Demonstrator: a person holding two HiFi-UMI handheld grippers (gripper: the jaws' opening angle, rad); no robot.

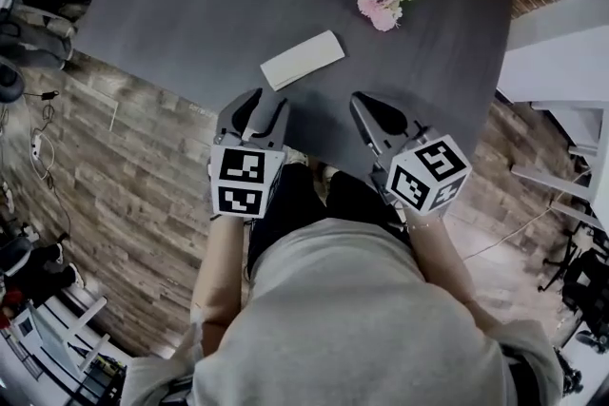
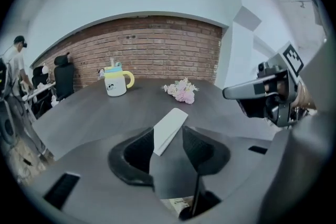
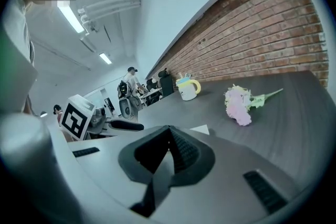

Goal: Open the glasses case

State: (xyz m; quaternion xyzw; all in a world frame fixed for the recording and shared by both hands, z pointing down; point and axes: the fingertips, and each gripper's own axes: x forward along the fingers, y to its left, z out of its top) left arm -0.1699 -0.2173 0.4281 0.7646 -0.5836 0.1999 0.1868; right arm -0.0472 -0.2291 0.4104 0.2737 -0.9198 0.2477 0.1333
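Left gripper (image 1: 268, 100) is hovering over the table's (image 1: 171, 14) near edge, its jaws standing partly apart with nothing between them. Right gripper (image 1: 362, 102) is hovering alongside, jaws meeting at the tips and gripping nothing. Glasses case (image 1: 303, 59) is lying flat mid-table, just beyond the left gripper, untouched.

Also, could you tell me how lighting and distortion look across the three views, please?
Head view: dim, even light, the glasses case sharp on the dark table, edges bowed. Left gripper view: heavy fisheye arching the brick wall, black corners. Right gripper view: tilted, ceiling lights glaring.
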